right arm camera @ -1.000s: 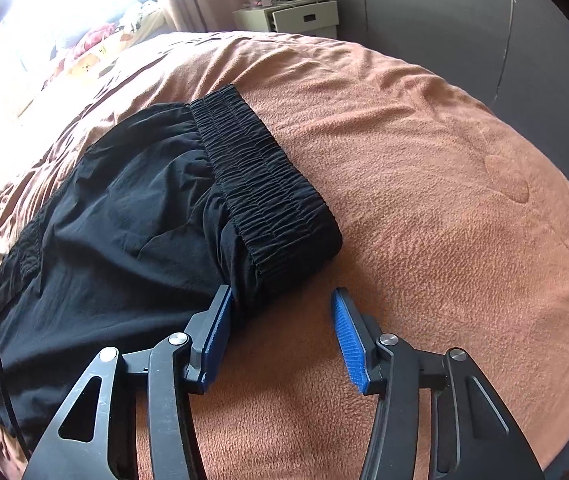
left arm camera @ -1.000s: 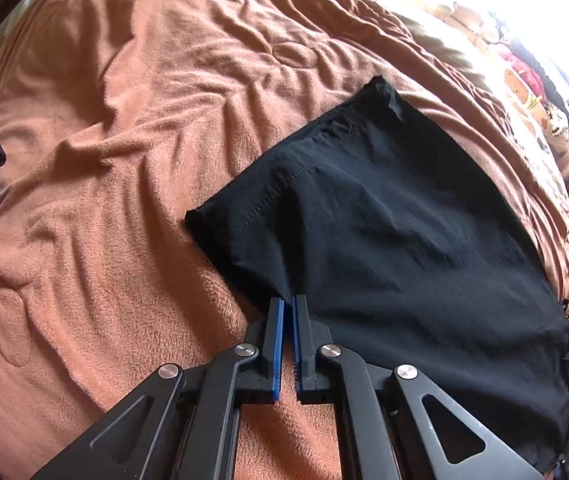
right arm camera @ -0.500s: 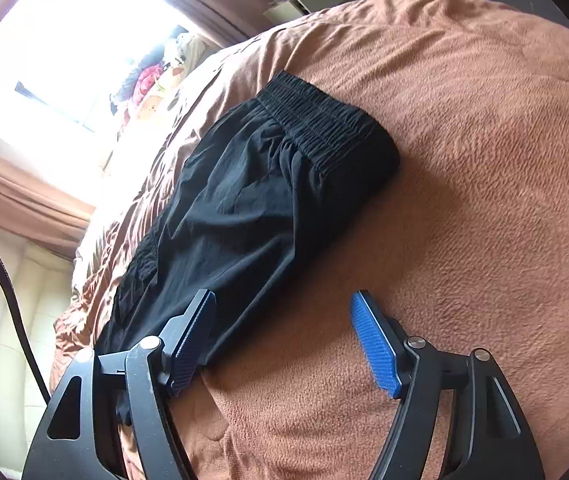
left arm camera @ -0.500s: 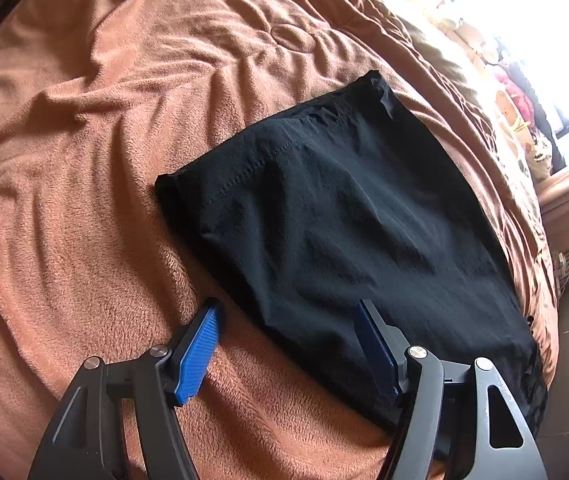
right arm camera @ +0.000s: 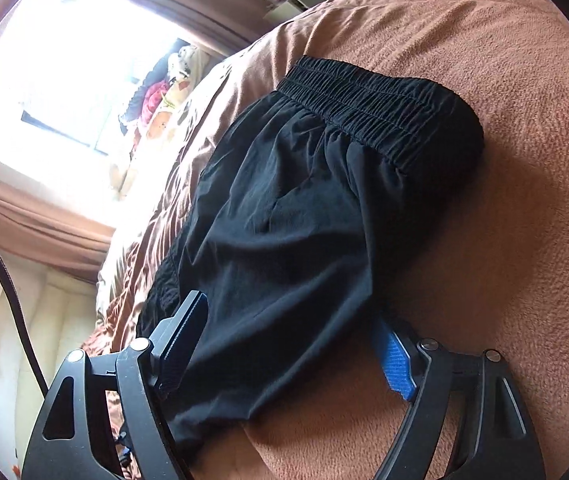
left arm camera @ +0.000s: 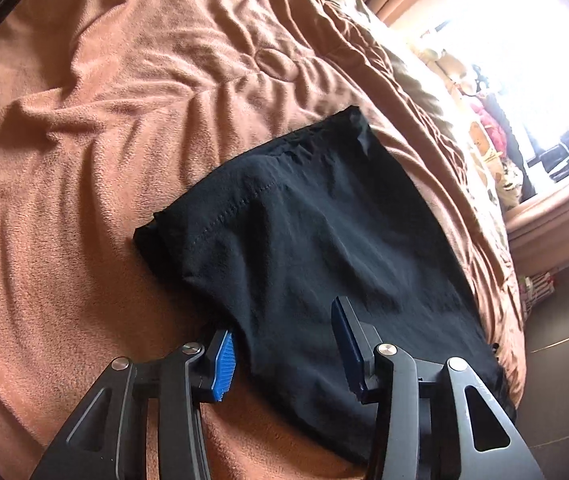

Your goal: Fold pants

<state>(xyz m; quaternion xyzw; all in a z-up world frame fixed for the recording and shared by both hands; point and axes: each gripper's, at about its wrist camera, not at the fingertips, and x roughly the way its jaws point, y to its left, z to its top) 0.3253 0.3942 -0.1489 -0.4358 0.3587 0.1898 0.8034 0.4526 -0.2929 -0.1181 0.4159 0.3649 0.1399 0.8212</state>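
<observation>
Both grippers sit low over the bed, jaws spread wide, each straddling an edge of the black pants [left arm camera: 324, 248] without pinching anything. The left gripper [left arm camera: 284, 344] has its blue ribbed pads either side of the hem-end edge; the right gripper [right arm camera: 292, 340] brackets the side near the waist. The pants lie folded flat on a fuzzy, rumpled brown fleece blanket [left arm camera: 104, 120]. Fabric looks thin and smooth, with a ruched elastic waistband [right arm camera: 372, 108].
</observation>
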